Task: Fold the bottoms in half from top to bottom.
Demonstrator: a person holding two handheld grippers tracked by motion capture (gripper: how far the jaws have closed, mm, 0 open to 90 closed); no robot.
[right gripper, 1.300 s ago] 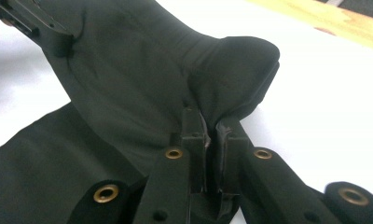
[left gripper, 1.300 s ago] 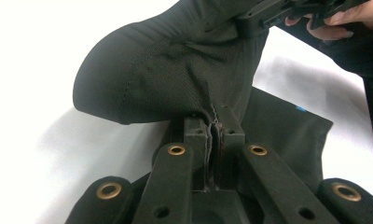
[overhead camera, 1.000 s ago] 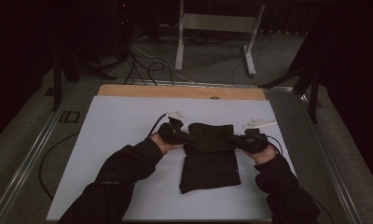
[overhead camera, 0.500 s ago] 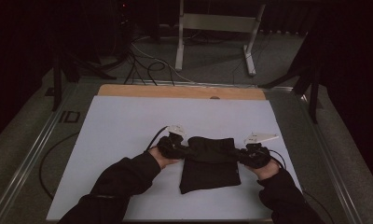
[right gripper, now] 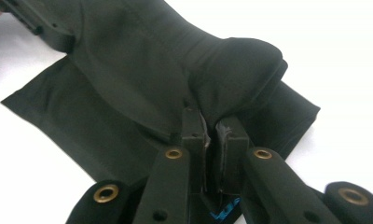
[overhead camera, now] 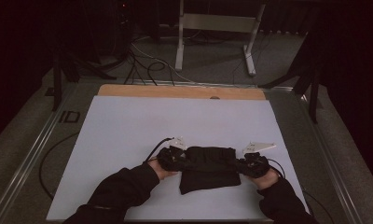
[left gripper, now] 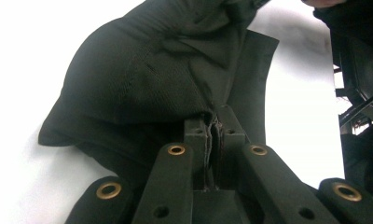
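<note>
White tabletop point(overhead camera: 128, 140), with a wooden strip point(overhead camera: 180, 92) along its far edge and a metal rail at each side; the mark "ID" point(overhead camera: 69, 116) is legible on the dark surround beside the left rail. A metal stand point(overhead camera: 217, 28) and loose cables lie on the floor beyond.

Black cloth point(overhead camera: 208, 168), folded, stretched between the two tools, its lower part lying flat on the tabletop toward the person.

Left tool point(overhead camera: 177, 158), clenched on the left edge of the cloth; in the left gripper view the fabric edge is pinched between the closed jaws of this tool point(left gripper: 214, 135) and bunches up just ahead of them.

Right tool point(overhead camera: 247, 164), clenched on the right edge of the cloth; in the right gripper view a fold of cloth point(right gripper: 175, 79) is nipped at the jaw tips of this tool point(right gripper: 211, 130). Blue lettering at its base is too cropped to read.
</note>
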